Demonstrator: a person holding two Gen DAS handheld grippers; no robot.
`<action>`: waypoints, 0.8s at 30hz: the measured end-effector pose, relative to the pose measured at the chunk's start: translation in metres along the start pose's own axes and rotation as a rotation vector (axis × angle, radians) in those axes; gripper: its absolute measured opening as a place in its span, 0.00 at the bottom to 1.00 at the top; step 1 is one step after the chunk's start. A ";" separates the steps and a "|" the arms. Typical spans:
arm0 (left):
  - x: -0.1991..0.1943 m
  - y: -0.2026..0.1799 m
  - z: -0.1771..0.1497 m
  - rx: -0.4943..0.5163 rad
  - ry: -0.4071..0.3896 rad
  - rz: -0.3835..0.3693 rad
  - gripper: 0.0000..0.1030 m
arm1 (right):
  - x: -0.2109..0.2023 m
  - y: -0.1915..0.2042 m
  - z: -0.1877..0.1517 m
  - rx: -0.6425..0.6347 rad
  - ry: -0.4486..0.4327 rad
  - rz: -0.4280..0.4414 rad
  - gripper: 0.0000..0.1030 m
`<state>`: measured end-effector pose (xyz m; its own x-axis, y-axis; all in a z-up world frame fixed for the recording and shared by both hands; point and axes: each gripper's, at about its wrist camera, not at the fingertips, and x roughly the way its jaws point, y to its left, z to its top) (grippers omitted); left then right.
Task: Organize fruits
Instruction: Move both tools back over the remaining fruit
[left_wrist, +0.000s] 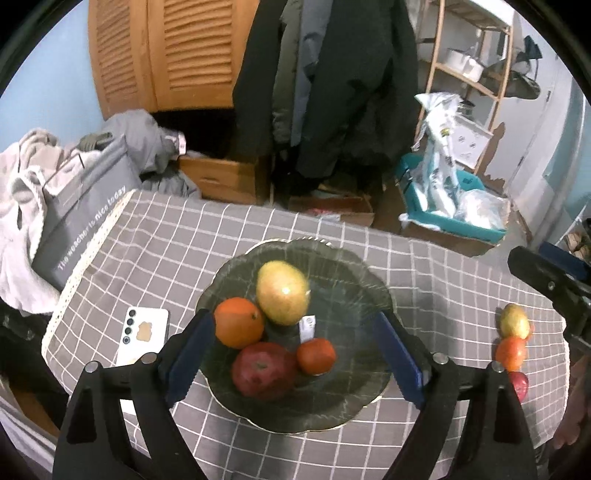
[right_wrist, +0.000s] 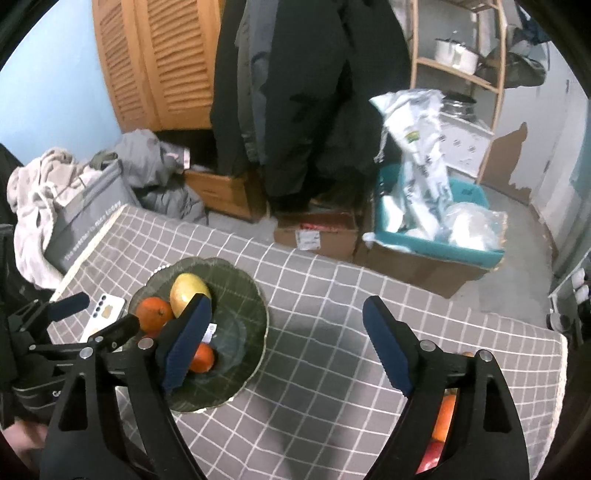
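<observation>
The left tool (left_wrist: 291, 354) hangs wide and empty over the plate (left_wrist: 343, 413), which holds a mango (left_wrist: 282, 293), two oranges and an apple (left_wrist: 262, 371). The right tool (right_wrist: 284, 345) gapes empty too. Three more fruits (left_wrist: 511, 352) wait on the tabletop (left_wrist: 443, 273); they look firm, round and slippery, so grip them across the middle.
</observation>
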<state>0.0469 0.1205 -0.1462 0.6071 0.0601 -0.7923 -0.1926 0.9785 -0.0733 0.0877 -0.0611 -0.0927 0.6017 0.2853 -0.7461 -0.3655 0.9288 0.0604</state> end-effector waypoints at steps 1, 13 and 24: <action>-0.004 -0.003 0.001 0.004 -0.009 -0.004 0.90 | -0.006 -0.002 0.000 0.001 -0.009 -0.006 0.82; -0.052 -0.050 0.007 0.096 -0.113 -0.057 0.98 | -0.060 -0.035 -0.019 0.028 -0.051 -0.079 0.83; -0.055 -0.103 0.004 0.176 -0.106 -0.111 0.98 | -0.088 -0.079 -0.043 0.091 -0.054 -0.139 0.83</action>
<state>0.0363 0.0169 -0.0931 0.6965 -0.0381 -0.7166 0.0112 0.9990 -0.0423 0.0329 -0.1698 -0.0606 0.6805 0.1624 -0.7145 -0.2113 0.9772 0.0208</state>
